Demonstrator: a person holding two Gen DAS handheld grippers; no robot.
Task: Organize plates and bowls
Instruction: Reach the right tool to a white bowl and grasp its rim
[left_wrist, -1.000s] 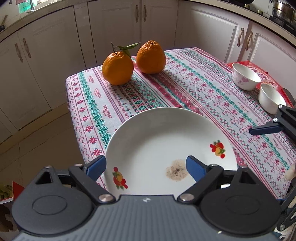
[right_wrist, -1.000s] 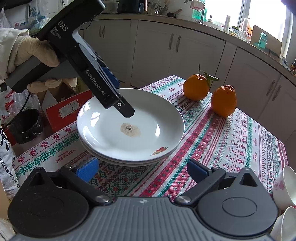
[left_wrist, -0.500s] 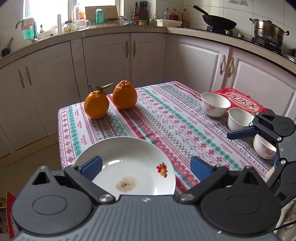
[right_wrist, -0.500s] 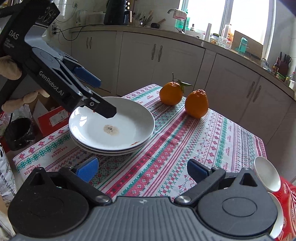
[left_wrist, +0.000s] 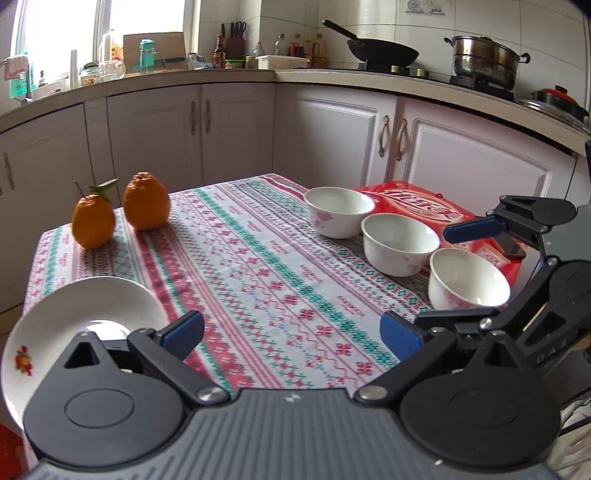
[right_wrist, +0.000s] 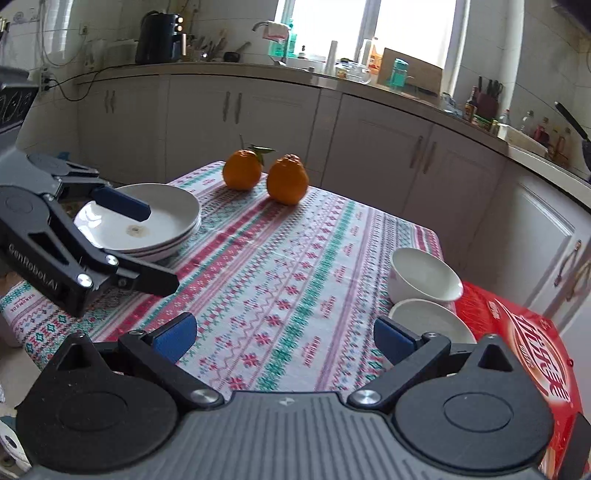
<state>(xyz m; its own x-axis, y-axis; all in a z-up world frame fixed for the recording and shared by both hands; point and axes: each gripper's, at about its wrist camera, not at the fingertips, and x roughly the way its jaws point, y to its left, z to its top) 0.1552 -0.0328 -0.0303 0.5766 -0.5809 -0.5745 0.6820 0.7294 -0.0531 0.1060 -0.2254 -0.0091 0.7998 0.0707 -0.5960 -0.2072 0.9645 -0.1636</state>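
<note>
The plates (right_wrist: 147, 225) sit stacked at the table's (right_wrist: 295, 266) 9 o'clock edge. Three bowls (left_wrist: 395, 243) stand in a row at 3 o'clock, beside a red pack (left_wrist: 424, 206). Two oranges (right_wrist: 266, 175) sit at 12 o'clock. The left gripper (left_wrist: 291, 332) and right gripper (right_wrist: 284, 334) both have fingers spread wide, holding nothing.

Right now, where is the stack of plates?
In the right wrist view, the stack of plates sits at the table's far left corner, left of the two oranges.
</note>
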